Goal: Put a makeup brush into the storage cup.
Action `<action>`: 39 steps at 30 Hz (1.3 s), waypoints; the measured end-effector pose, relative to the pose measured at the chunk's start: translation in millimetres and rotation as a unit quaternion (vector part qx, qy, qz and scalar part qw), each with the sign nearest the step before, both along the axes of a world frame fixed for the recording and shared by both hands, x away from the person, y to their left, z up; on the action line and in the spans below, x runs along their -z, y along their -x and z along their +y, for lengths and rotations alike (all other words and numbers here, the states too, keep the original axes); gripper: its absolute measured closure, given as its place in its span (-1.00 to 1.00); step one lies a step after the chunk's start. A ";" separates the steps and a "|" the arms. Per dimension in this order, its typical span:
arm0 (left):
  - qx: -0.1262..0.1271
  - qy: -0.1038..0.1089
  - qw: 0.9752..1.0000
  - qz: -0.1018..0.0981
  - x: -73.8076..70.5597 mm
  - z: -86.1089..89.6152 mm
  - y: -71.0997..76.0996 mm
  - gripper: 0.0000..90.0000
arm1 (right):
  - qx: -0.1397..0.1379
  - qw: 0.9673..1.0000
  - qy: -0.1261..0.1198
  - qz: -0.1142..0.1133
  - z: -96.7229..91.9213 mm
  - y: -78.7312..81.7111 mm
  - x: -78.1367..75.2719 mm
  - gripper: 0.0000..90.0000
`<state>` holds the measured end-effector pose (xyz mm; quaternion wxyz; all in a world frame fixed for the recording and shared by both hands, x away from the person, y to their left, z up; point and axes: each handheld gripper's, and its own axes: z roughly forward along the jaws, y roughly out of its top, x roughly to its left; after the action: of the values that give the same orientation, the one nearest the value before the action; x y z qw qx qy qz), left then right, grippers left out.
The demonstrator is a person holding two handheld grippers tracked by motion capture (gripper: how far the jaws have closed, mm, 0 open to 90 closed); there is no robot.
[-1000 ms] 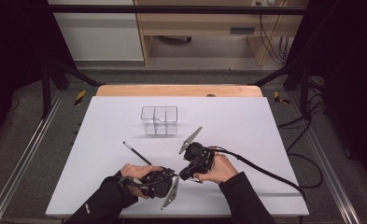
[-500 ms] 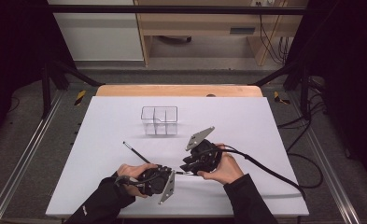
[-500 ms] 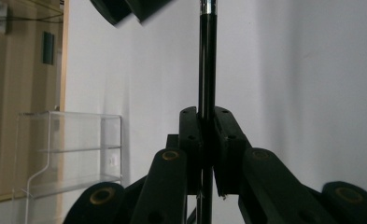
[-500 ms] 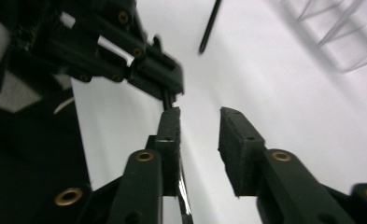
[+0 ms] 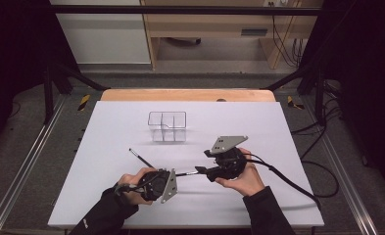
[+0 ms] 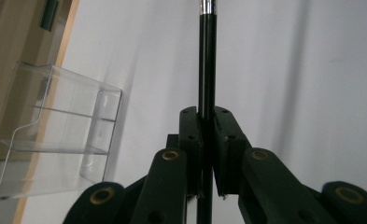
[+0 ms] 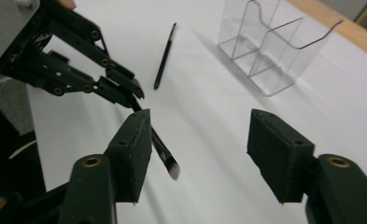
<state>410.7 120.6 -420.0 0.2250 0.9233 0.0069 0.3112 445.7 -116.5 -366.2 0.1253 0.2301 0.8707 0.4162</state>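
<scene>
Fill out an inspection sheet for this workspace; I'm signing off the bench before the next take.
Surface: white table top, no marks seen.
Job's things: brush clamped in left tongs; second brush lying loose; clear divided organiser upright, nothing in it.
Clutter: nothing seen.
Grippers: left tongs shut on brush; right tongs have just been opening, brush tip between the jaws, untouched.
Cables: right tongs' cable trails off the table's right edge.
Surroundings: wooden shelving behind, dark floor.

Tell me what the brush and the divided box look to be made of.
Brush: glossy black handle, probably plastic or lacquered wood, with a shiny metal-looking collar and soft bristles at the tip. Box: clear hard plastic, likely acrylic; the table shows through its walls and the edges catch light.
</scene>
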 end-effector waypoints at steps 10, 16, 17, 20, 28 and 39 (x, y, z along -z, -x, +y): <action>-0.051 0.072 0.996 0.030 1.7 6.5 -2.4 0.84 | 0.040 0.999 -0.024 -0.028 -12.2 1.9 5.8 -0.52; -0.080 0.111 0.990 0.047 2.9 9.2 -5.3 0.84 | 0.070 0.996 -0.053 -0.035 -19.6 3.5 10.3 -0.63; -0.084 0.117 0.988 0.050 3.0 9.4 -5.6 0.84 | 0.074 0.995 -0.057 -0.035 -20.9 3.9 10.9 -0.64; -0.097 0.135 0.985 0.053 3.5 9.9 -6.0 0.84 | 0.084 0.993 -0.068 -0.037 -24.1 5.5 12.2 -0.65; -0.127 0.175 0.974 0.068 2.8 13.3 -7.0 0.84 | 0.101 0.991 -0.087 -0.029 -29.5 7.1 13.8 -0.67; -0.163 0.250 0.948 0.109 6.5 22.4 -10.2 0.84 | 0.128 0.985 -0.109 -0.027 -23.4 7.0 19.9 -0.77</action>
<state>420.9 142.9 -426.5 0.3928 0.8519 0.2590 0.2297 438.7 -139.8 -386.1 0.1749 0.3407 0.7799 0.4951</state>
